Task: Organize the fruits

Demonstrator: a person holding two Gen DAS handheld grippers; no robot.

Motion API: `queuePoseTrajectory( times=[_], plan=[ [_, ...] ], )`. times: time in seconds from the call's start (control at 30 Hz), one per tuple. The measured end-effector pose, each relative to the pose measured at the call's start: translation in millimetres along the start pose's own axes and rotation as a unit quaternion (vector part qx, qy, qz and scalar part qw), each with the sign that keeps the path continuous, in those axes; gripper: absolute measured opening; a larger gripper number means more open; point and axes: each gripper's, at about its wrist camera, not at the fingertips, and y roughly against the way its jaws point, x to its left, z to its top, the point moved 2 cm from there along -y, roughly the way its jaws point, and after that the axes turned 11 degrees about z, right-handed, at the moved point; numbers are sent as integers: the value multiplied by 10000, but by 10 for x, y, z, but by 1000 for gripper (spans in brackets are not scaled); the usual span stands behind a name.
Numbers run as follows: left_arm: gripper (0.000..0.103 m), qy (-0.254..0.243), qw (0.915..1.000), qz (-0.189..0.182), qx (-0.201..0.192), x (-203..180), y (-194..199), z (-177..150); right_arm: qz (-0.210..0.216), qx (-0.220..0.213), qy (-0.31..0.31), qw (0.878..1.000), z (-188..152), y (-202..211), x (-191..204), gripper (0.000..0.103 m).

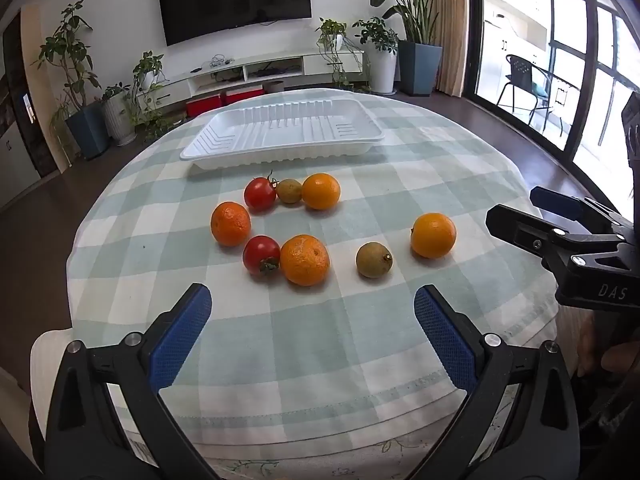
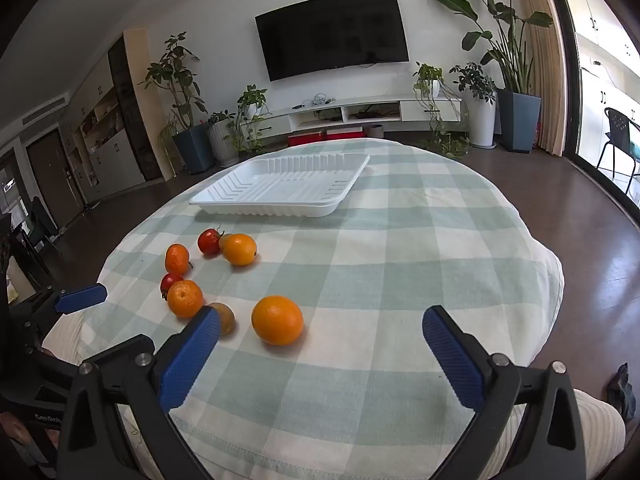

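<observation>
Tray (image 1: 362,136): white ribbed plastic, slightly glossy. Tablecloth (image 1: 400,184): matt checked woven cloth. Gripper pads (image 1: 182,336): were blue, textured.

The letters "DAS" stand in pale print on the black body of the right tool (image 1: 516,216), seen at the right edge of the left wrist view (the word may run on past the frame edge). In the right wrist view, small pale letters reading roughly "GenRob" stand on the dark body of the left tool (image 2: 80,298), at the bottom left corner.
</observation>
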Motion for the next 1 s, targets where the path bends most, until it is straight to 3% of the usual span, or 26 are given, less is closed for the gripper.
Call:
queuePoseTrajectory(
  times=[1.0],
  plan=[
    [103,-58,9999,81,-20,3,-12,15,16,0,-1,10000,-8,-18,16,103]
  ],
)
